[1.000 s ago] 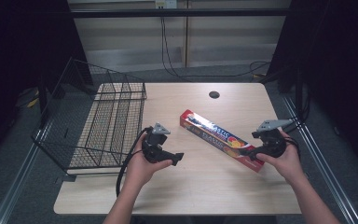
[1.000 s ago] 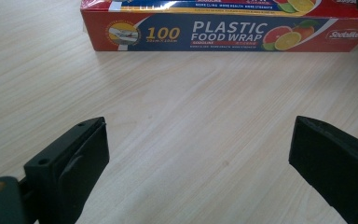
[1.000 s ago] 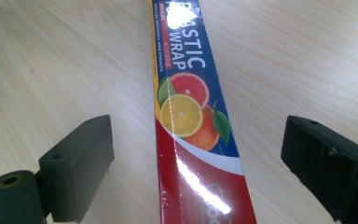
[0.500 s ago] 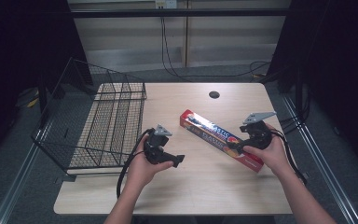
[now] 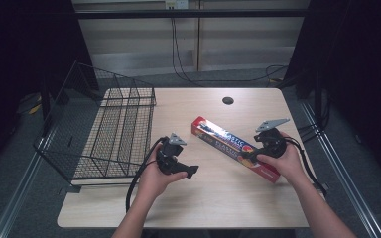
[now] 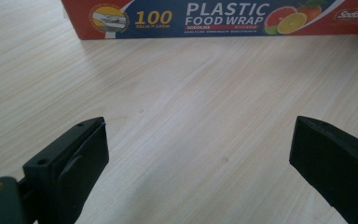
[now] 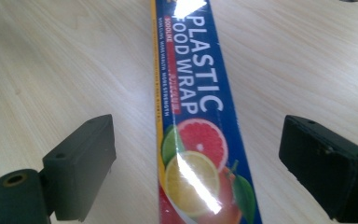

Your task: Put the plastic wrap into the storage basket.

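The table (image 5: 218, 198) has a pale wood-grain top, smooth and matt, with fine streaks along the grain in both gripper views. The plastic food wrap box (image 7: 193, 116), lying toward the table's right edge, looks like printed cardboard with a glossy coat that throws white glare patches. The wire basket (image 5: 104, 134) at the left edge is thin dark metal mesh, and the jaws of the left gripper (image 6: 198, 158) and right gripper (image 7: 196, 163) are matt black plastic.
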